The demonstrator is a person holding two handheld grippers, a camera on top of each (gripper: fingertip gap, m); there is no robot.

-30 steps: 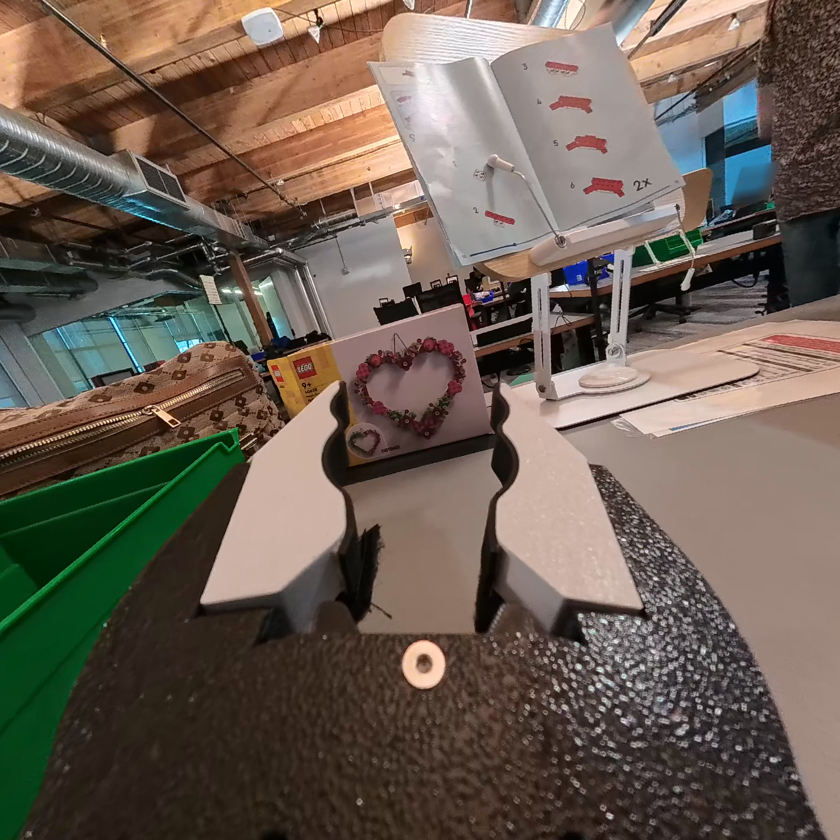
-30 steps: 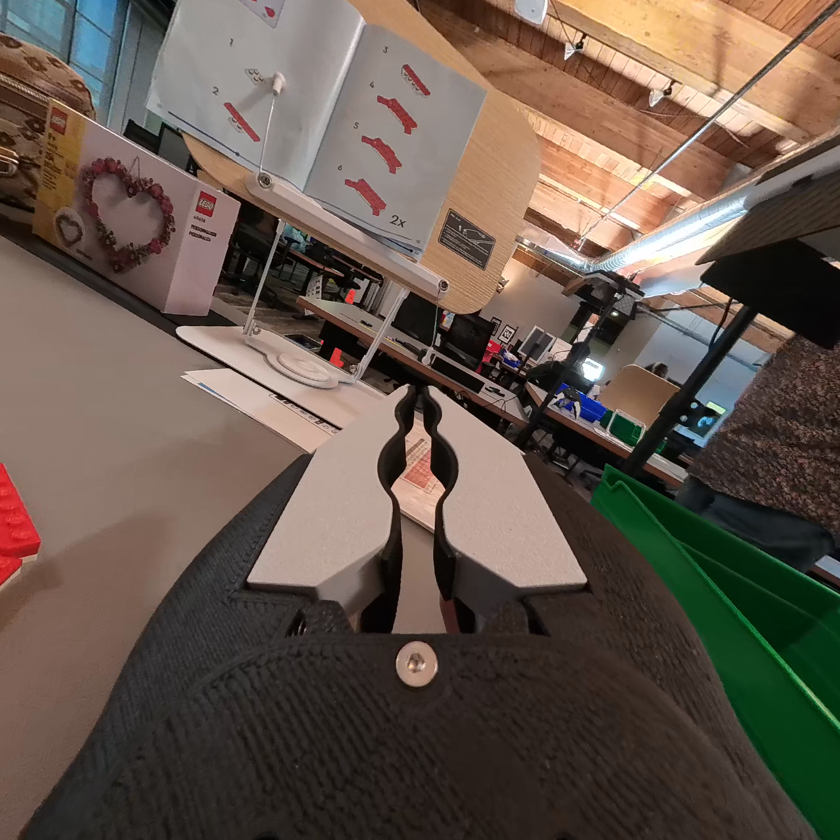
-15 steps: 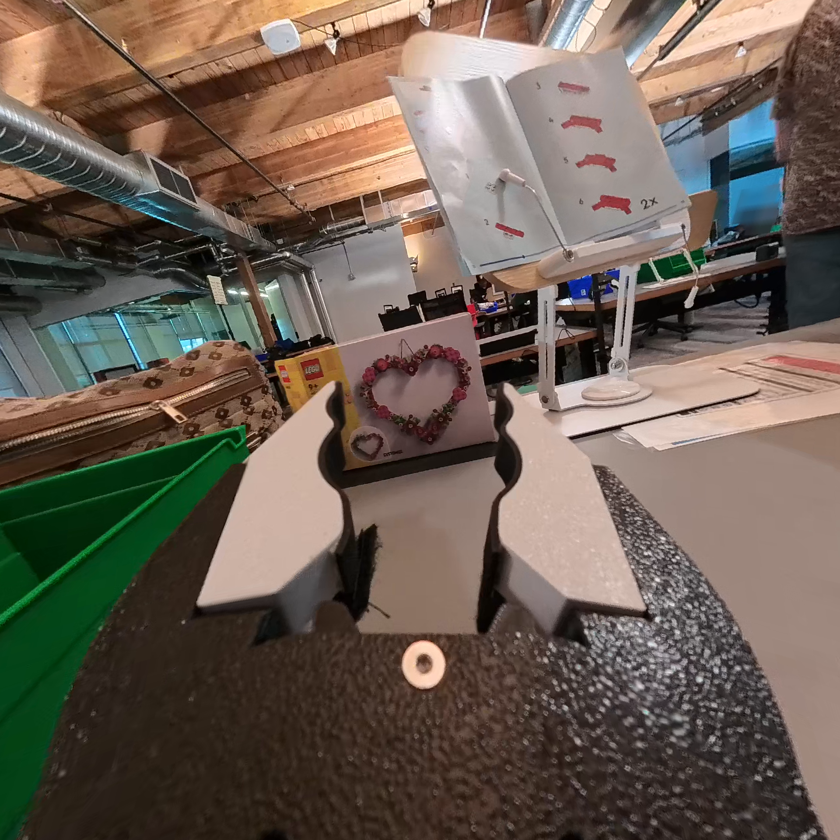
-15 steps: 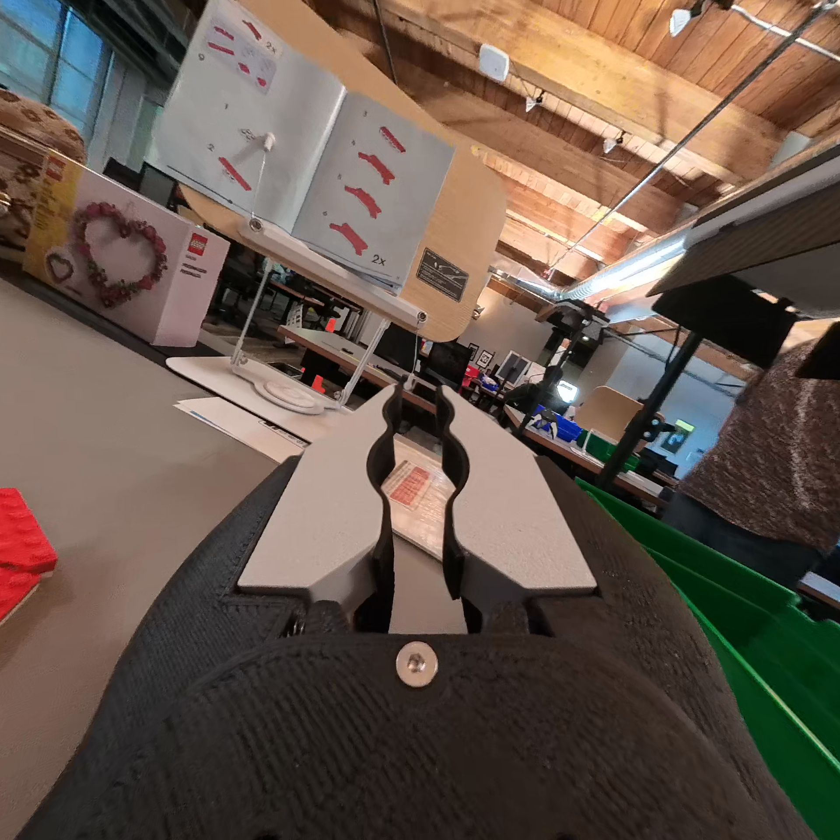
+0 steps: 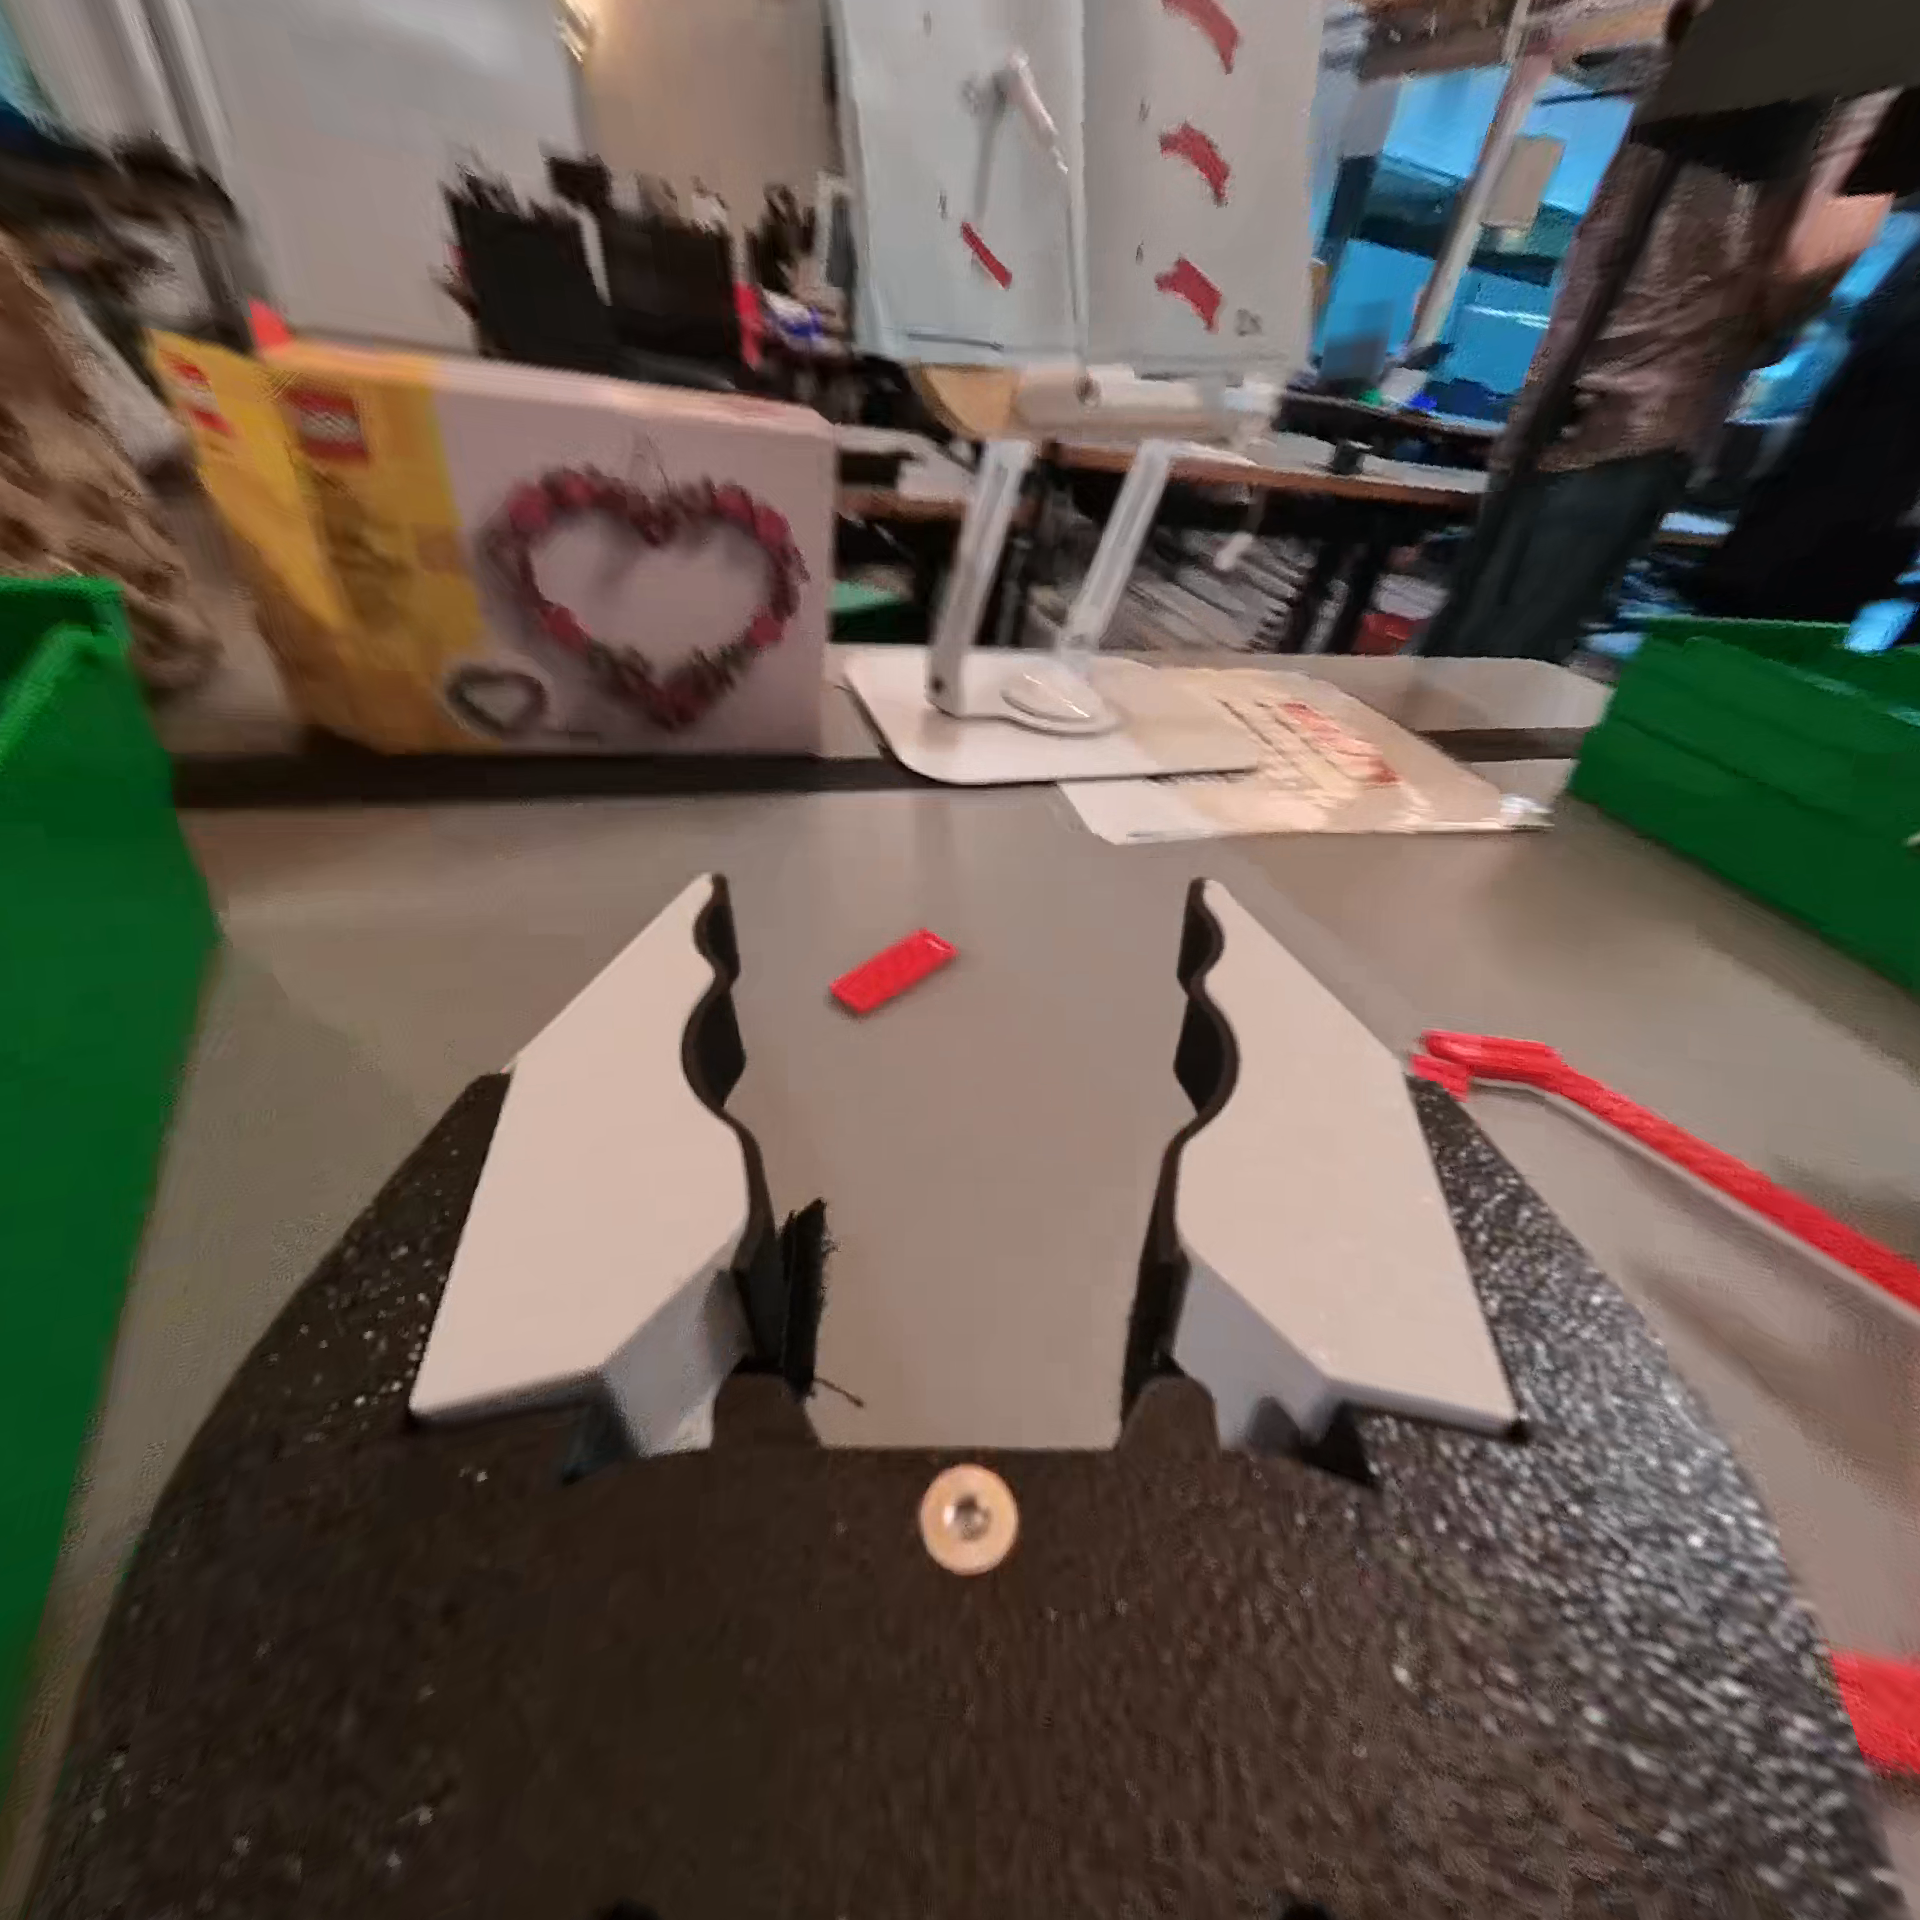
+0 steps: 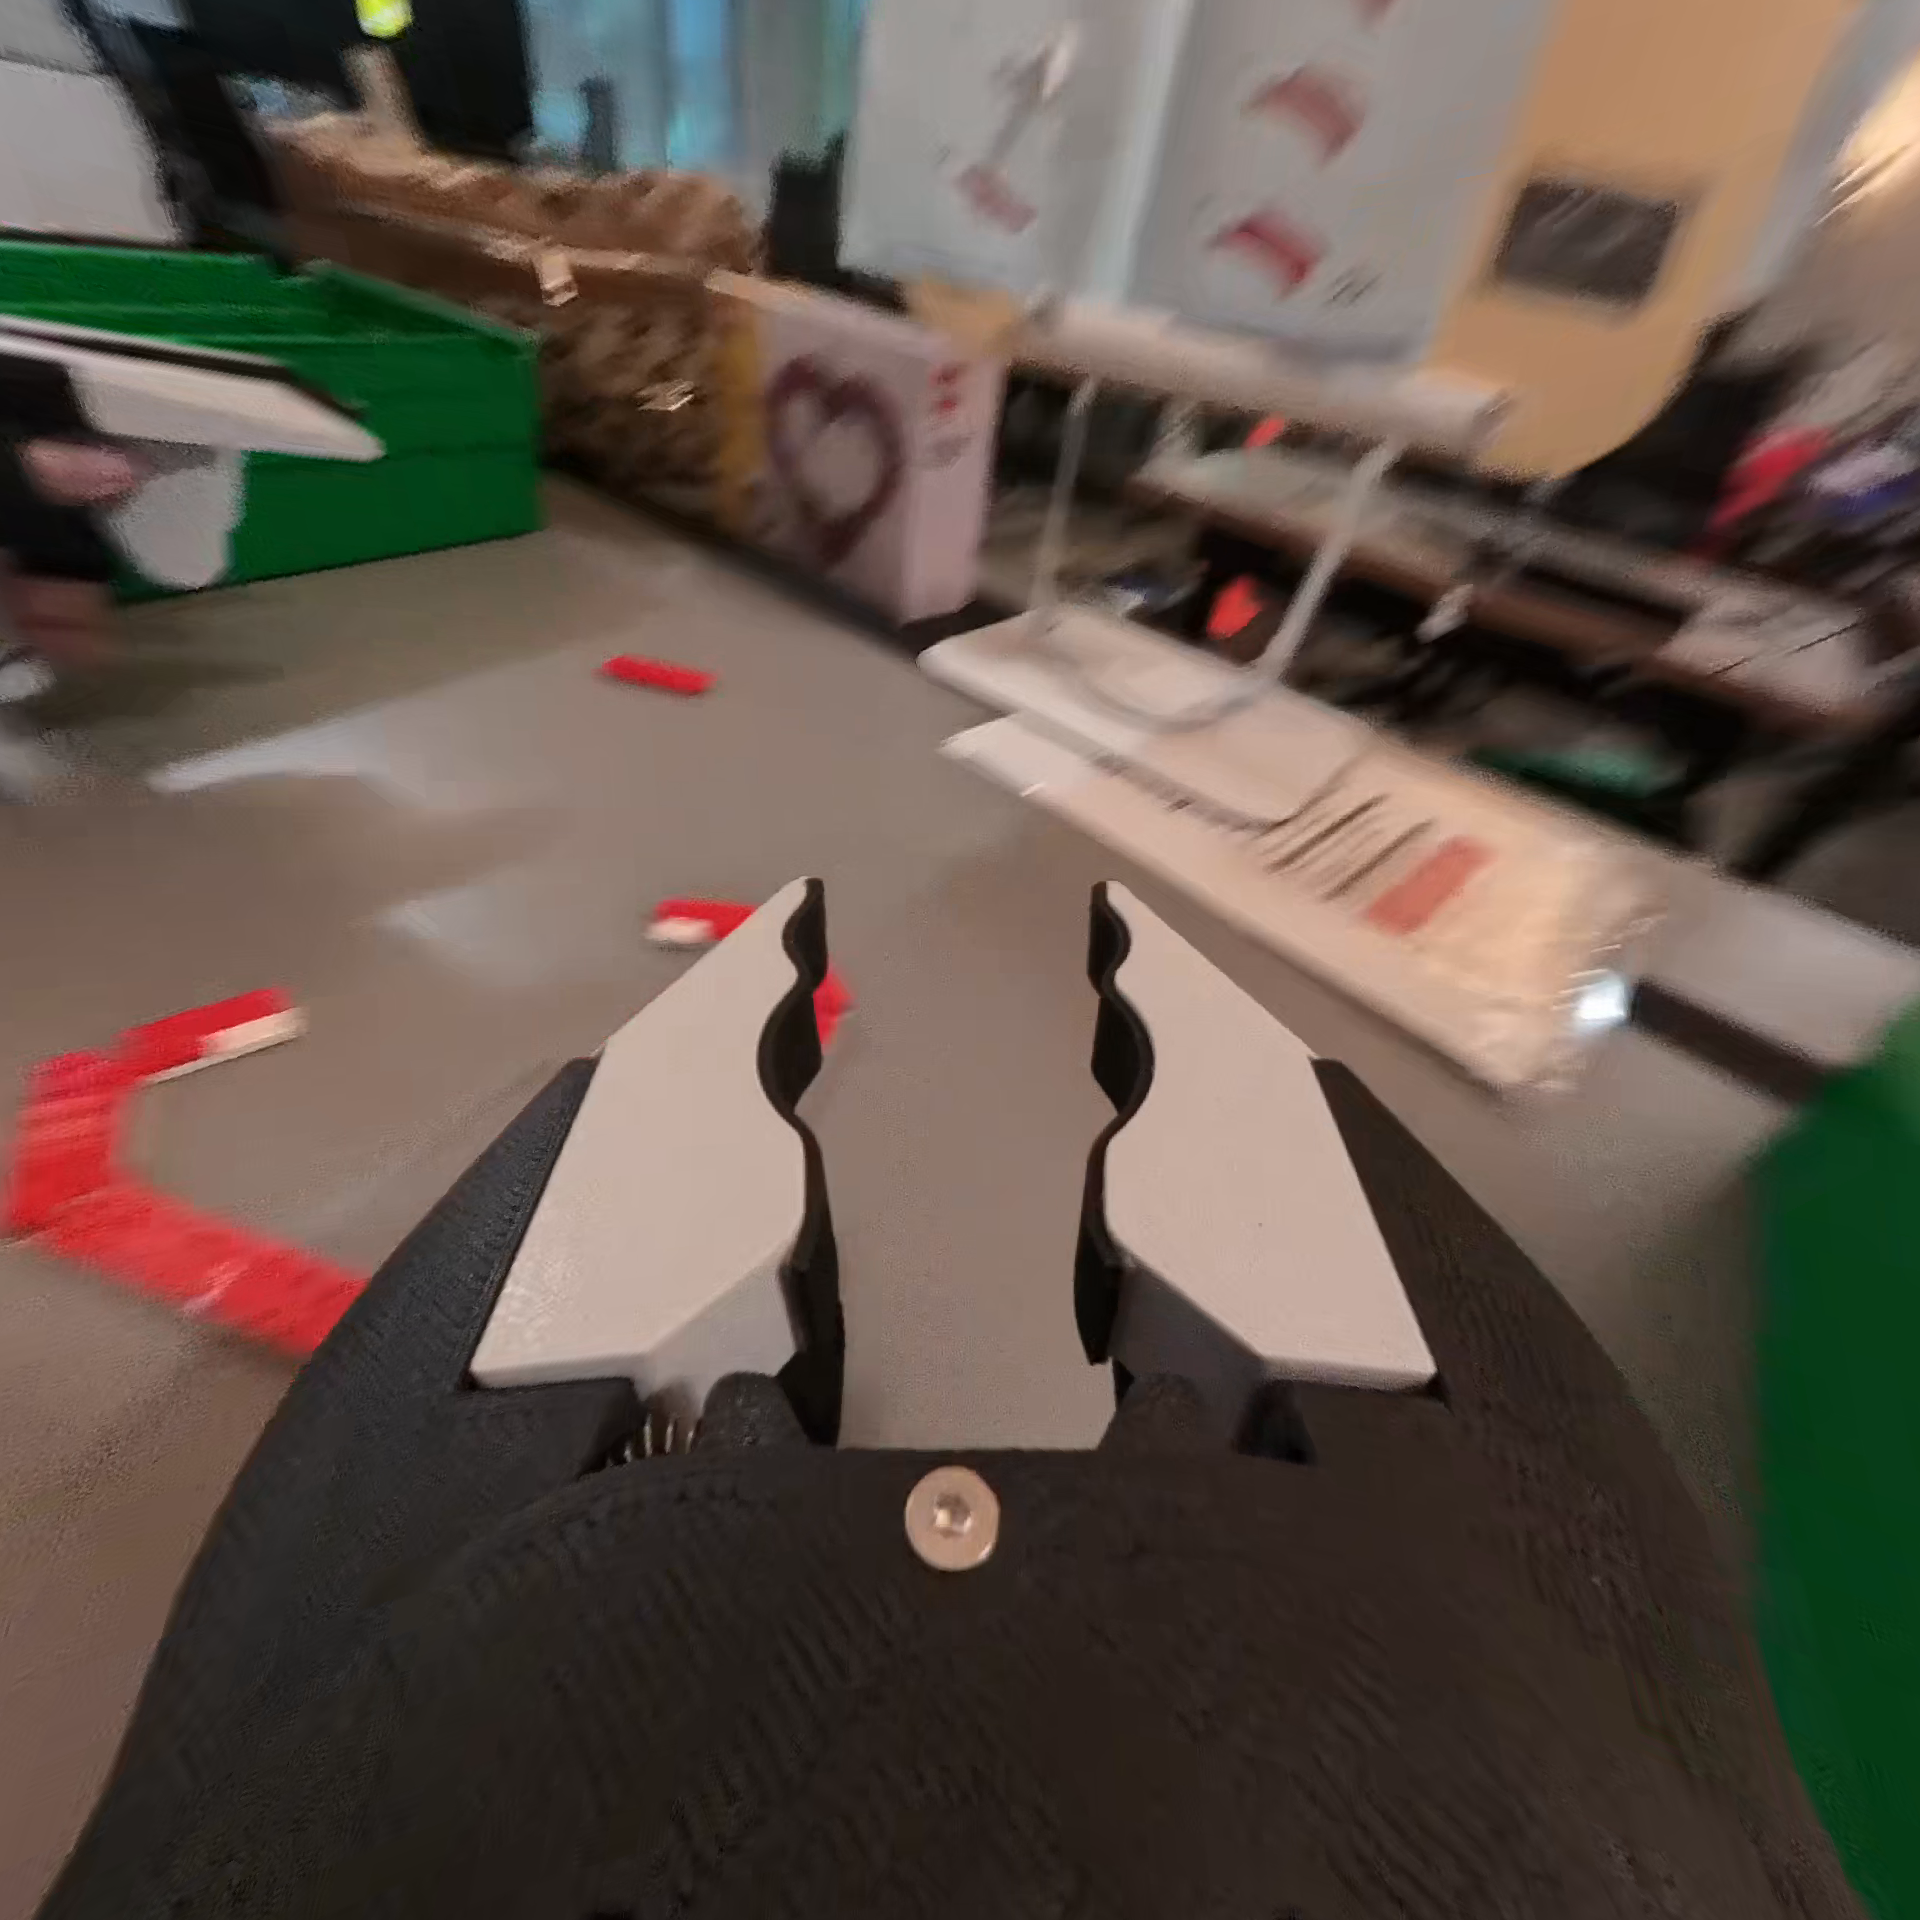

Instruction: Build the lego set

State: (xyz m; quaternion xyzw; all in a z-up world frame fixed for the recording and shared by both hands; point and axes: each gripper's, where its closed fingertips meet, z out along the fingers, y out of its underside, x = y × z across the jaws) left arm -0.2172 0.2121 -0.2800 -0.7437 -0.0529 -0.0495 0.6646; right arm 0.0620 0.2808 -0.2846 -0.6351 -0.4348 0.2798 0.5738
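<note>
The grey worktop [image 5: 468, 935] carries all parts. Green bins [image 5: 1756, 779] flank it; their contents are hidden. An instruction booklet [image 5: 1081, 177] stands propped on a stand, presumably for reference. A curved red lego assembly [image 6: 135, 1216] lies left of the right tongs [image 6: 956, 894], jaws apart, empty. A small red plate [image 5: 891, 970] lies ahead of the left tongs [image 5: 956, 894], jaws wide apart, likely the next pick.
</note>
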